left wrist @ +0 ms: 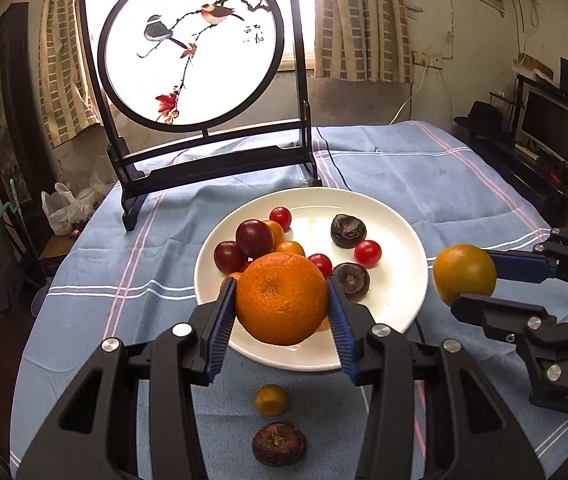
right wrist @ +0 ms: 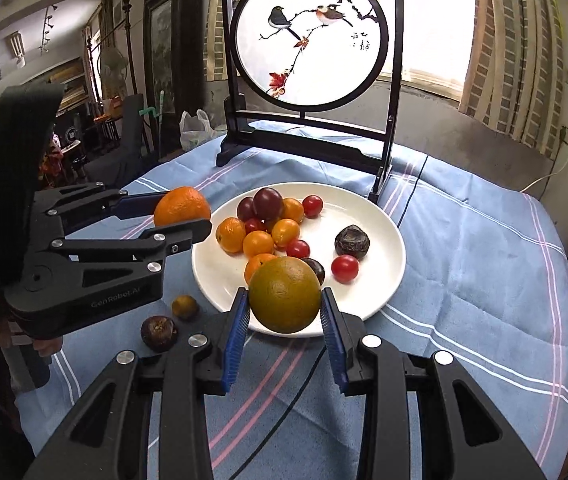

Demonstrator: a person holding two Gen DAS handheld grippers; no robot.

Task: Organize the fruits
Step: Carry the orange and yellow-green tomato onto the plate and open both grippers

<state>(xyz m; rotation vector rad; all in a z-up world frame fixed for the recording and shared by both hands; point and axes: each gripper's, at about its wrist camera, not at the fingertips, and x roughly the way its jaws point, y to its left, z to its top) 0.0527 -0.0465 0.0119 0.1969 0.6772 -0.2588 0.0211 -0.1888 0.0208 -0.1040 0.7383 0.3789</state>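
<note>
My left gripper (left wrist: 282, 300) is shut on a bright orange mandarin (left wrist: 282, 298), held above the near rim of the white plate (left wrist: 388, 304). My right gripper (right wrist: 285, 300) is shut on a greenish-orange citrus (right wrist: 285, 295), also held over the plate's (right wrist: 380, 240) near edge. Each gripper shows in the other's view: the right gripper (left wrist: 464, 280) at the right of the left wrist view, the left gripper (right wrist: 182, 210) at the left of the right wrist view. The plate holds cherry tomatoes (left wrist: 368, 253), small kumquats (right wrist: 258, 244) and dark water chestnuts (left wrist: 346, 231).
A small kumquat (left wrist: 271, 399) and a dark water chestnut (left wrist: 279, 443) lie on the blue striped tablecloth (left wrist: 444, 184) in front of the plate. A black-framed round bird screen (left wrist: 190, 50) stands behind the plate. A thin black cable (left wrist: 334, 164) runs across the cloth.
</note>
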